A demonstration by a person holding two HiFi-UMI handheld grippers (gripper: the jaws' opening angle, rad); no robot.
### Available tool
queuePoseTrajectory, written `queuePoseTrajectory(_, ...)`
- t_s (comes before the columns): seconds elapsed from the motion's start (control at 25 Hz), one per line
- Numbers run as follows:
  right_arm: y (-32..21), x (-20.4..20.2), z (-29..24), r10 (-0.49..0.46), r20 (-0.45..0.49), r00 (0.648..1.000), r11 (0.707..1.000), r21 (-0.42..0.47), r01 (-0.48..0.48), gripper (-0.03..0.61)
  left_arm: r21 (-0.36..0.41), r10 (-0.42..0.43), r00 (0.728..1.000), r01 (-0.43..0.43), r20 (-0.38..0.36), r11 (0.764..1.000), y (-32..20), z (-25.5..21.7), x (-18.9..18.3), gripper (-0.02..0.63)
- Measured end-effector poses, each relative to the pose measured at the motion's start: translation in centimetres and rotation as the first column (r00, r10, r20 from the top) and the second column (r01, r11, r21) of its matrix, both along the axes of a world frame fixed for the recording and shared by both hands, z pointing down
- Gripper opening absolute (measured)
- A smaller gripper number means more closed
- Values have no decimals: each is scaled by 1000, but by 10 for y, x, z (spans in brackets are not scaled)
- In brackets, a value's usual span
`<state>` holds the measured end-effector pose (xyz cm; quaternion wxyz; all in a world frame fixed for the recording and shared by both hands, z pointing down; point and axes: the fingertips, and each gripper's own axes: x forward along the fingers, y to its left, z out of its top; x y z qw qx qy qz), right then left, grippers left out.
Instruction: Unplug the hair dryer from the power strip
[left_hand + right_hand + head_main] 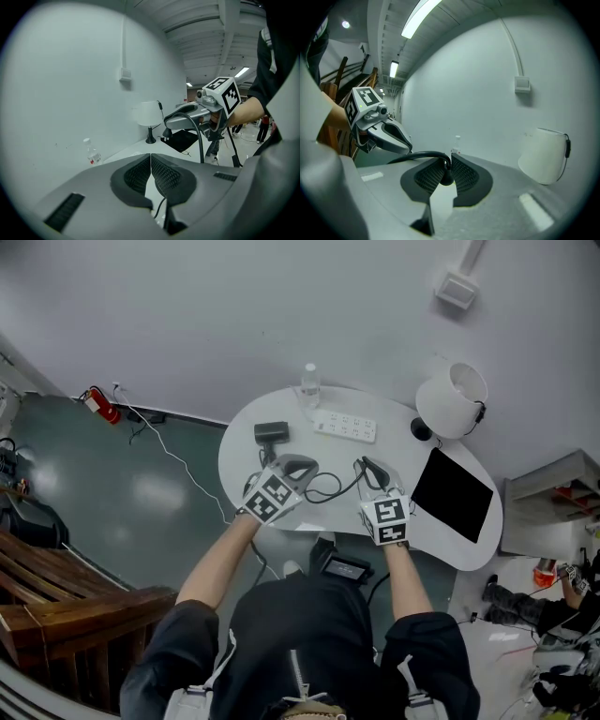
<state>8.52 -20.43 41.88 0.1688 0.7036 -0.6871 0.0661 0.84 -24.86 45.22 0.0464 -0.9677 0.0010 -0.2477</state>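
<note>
On the white table [242, 457] lie a black hair dryer [272, 433] and, further back, a white power strip [345, 426]; I see no plug in the strip. The dryer's black cable [328, 488] hangs in a loop between my two grippers above the table's front. My left gripper [300, 466] [150, 164] is shut, with the thin cable [161, 206] running up into the bottom of its pads. My right gripper [372, 470] [450, 165] is shut on the cable [417, 155] at a rounded black piece near its end.
A water bottle [310, 382] stands at the table's back edge by the wall. A white lamp [455, 399] stands at the back right, and a black flat pad [452, 493] lies in front of it. A red extinguisher [97, 403] sits on the floor at left.
</note>
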Motion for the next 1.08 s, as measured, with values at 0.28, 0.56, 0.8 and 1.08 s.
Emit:
queuePoseTrajectory(0.28, 3, -6, -8, 7, -10, 1000, 1000, 12, -7, 44, 18, 16, 1000, -15, -5, 1000, 2, -7, -5, 12)
queuePoseTrajectory(0.56, 8, -15, -15, 2, -13, 1000, 1000, 15, -2, 44, 31, 36, 999, -36, -7, 999, 10, -11, -8, 12)
queuePoseTrajectory(0.8, 12, -17, -17, 4, -18, 1000, 1000, 18, -4, 44, 47, 45, 999, -45, 2, 998, 14, -9, -10, 12)
queuePoseTrajectory(1.08, 17, -16, -14, 10, -13, 1000, 1000, 12, -9, 44, 64, 62, 998, -62, 3, 996, 19, -6, -6, 12)
